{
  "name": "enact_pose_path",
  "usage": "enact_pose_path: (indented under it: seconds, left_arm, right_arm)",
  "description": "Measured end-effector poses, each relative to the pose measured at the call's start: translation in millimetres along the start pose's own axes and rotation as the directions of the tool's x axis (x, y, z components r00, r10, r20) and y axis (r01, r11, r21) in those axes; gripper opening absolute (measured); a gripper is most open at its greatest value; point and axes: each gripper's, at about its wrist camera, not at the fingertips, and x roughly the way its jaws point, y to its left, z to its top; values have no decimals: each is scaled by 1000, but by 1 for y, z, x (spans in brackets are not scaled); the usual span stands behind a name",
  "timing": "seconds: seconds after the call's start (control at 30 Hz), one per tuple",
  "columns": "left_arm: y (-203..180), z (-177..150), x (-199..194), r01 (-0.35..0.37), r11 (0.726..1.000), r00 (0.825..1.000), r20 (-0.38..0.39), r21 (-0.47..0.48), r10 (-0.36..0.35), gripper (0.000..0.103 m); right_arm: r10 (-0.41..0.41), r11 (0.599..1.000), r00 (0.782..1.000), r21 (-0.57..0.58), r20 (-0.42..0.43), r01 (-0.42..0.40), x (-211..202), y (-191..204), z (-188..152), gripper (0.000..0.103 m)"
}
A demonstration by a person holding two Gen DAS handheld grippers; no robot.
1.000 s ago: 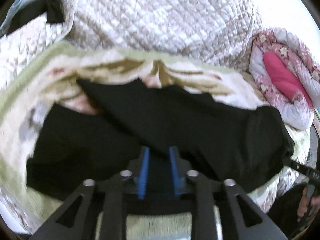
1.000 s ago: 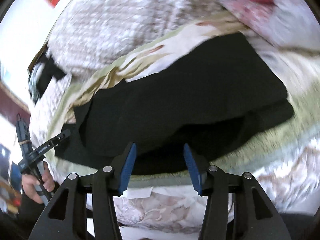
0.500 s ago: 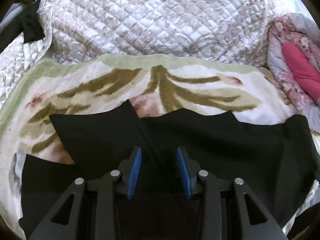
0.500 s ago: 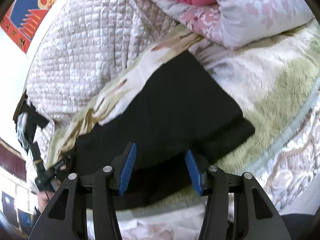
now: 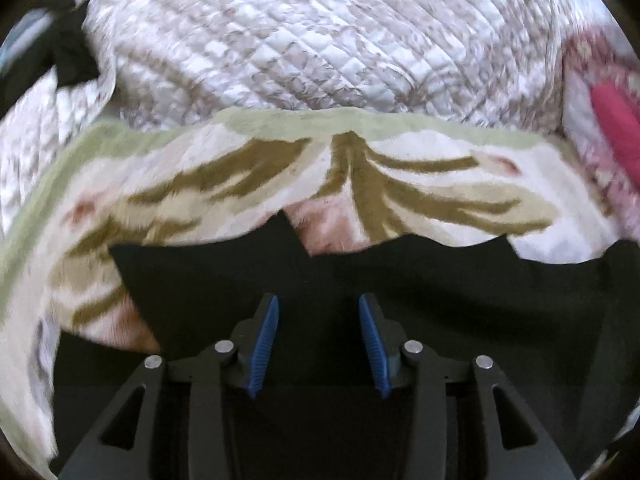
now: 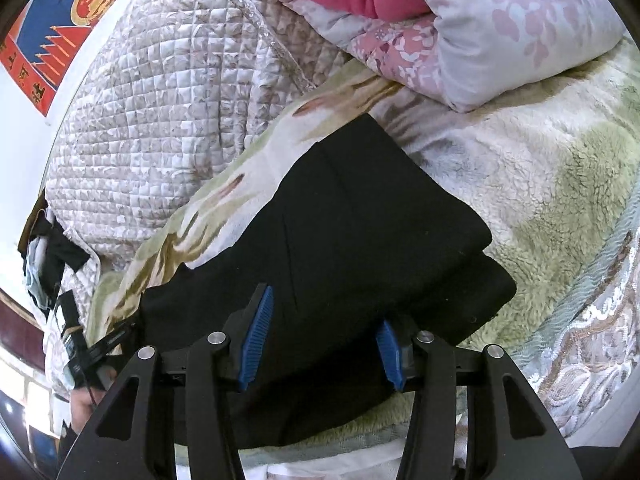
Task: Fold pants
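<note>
Black pants (image 6: 360,240) are laid on a fleece blanket (image 6: 560,184) over the bed, directly ahead of and below both grippers.

Left hand-held gripper (image 5: 318,340): jaws spread wide, nothing held; pants (image 5: 400,300) are seen between and beyond the blue pads (image 5: 264,340), contact cannot be told. Quilted cover (image 5: 300,40) is bunched far ahead, past the blanket (image 5: 240,176).

Right hand-held gripper (image 6: 320,344): jaws wide apart, nothing gripped; it is positioned above the near edge of the garment. A floral duvet (image 6: 500,40) lies ahead to the right, just beside the pants' far corner. The left unit is visible at lower left in the right wrist view.

Progress, as judged: at least one fold appears done. In the right wrist view a top layer is stacked on a lower one that sticks out at the right end, so edges are not aligned. In the left wrist view the far edge is ragged, with a pointed flap ahead-left of the jaws. The bundle is long, not compact.

Remaining, likely: ends to be squared, then another fold lengthwise. Neither jaw is set on fabric for that yet.
</note>
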Motion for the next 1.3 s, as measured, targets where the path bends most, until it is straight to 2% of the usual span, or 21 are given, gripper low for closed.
enact_pose_path:
  seconds: [0.03,0.1,0.17,0.23,0.27,0.3,0.33,0.43,0.5,0.57,0.63,0.77,0.83,0.9,0.93,0.97,1.1,1.2,1.23,1.27,1.3]
  left_arm:
    - [-2,2,5,-20,1000,1000,-5,18,20,44]
    - [-3,6,12,-51,998,999,-18,30,51,36]
    - [0,6,9,-71,997,997,-3,24,71,10]
    - [7,4,4,-62,998,998,5,4,62,6]
    - [13,3,-4,-60,998,998,23,-17,61,5]
    - [19,2,-12,-60,997,997,44,-39,61,5]
    - [29,-1,-26,-51,996,995,77,-74,57,5]
    - [62,-19,-73,-17,982,984,171,-188,50,5]
    - [86,-44,-103,-8,963,976,208,-271,67,5]
    - [104,-66,-114,-11,945,977,199,-327,80,5]
    - [119,-88,-113,-3,926,986,155,-378,67,5]
    - [140,-114,-89,40,871,998,56,-489,-15,6]
    - [146,-117,-85,80,840,996,67,-536,-51,8]
    - [146,-118,-85,98,827,995,81,-553,-63,20]
    - [146,-120,-85,106,822,994,88,-560,-69,30]
    - [147,-121,-84,116,813,993,92,-570,-78,32]
    - [151,-119,-77,126,794,992,94,-594,-88,32]
    - [152,-109,-73,105,808,994,95,-580,-61,29]
    - [152,-107,-73,94,811,994,93,-577,-48,13]
    - [151,-105,-72,76,818,996,86,-570,-32,4]
    - [149,-104,-73,63,823,996,82,-564,-20,4]
  right_arm:
    - [0,1000,1000,-1,0,0,0,0,0,49]
    - [0,1000,1000,1,1,0,0,0,0,49]
    - [-4,1000,1000,5,4,4,0,0,0,46]
    - [-5,1000,1000,19,8,5,0,-4,1,36]
    - [-10,999,1000,30,9,10,0,-6,2,31]
    - [-14,999,1000,40,9,14,0,-8,3,22]
    - [-10,998,1000,56,10,9,-1,-11,3,19]
    - [5,998,1000,62,19,-6,-4,-13,4,16]
    - [6,998,1000,58,23,-7,-5,-12,4,16]
    - [5,998,1000,57,23,-7,-5,-12,4,16]
    - [2,999,1000,54,21,-3,-5,-12,3,16]
    - [6,999,1000,53,12,-6,-3,-11,3,16]
    - [3,999,1000,52,10,-4,-2,-11,2,16]
    - [5,999,1000,53,10,-6,-2,-11,2,16]
    - [3,999,1000,53,11,-4,-2,-10,2,16]
    - [3,999,1000,54,11,-3,-2,-10,2,16]
    - [3,999,1000,54,15,-4,-1,-11,3,16]
    - [7,998,1000,66,17,-8,-1,-12,5,16]
    - [5,998,1000,64,17,-6,-2,-11,5,16]
    - [-1,998,1000,56,20,0,-2,-10,5,16]
    - [-8,999,1000,44,19,7,-2,-8,6,16]
